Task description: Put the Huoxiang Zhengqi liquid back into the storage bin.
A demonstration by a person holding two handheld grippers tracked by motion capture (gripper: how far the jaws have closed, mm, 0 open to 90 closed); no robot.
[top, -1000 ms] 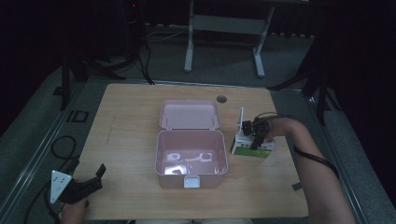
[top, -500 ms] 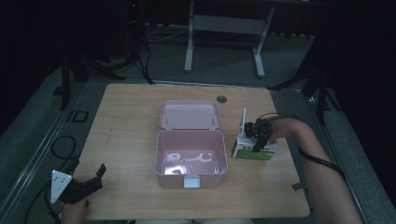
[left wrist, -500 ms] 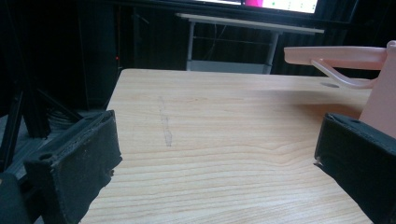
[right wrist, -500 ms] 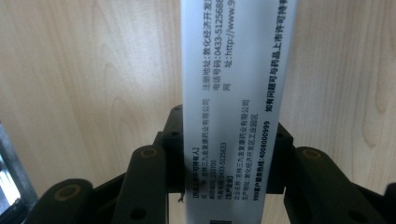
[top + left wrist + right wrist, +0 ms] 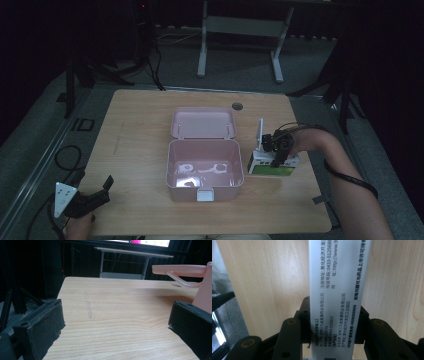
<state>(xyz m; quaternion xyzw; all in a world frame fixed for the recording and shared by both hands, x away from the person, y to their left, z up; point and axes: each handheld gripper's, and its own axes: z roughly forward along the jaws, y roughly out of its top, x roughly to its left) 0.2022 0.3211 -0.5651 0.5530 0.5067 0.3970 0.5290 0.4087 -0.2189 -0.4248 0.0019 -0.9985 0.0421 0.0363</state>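
Right gripper (image 5: 276, 154): I have it pinching the medicine box (image 5: 338, 297) just right of the pink case (image 5: 205, 170).
Box axis: along my jaws.
Left gripper (image 5: 90, 197): spread, idle, farther off.

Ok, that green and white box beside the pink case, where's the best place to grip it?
Across its narrow sides, from above. The box stands on its long edge on the table, so its thin top edge fits between the jaws, as the right gripper holds it. Coming from the case side looks cramped.
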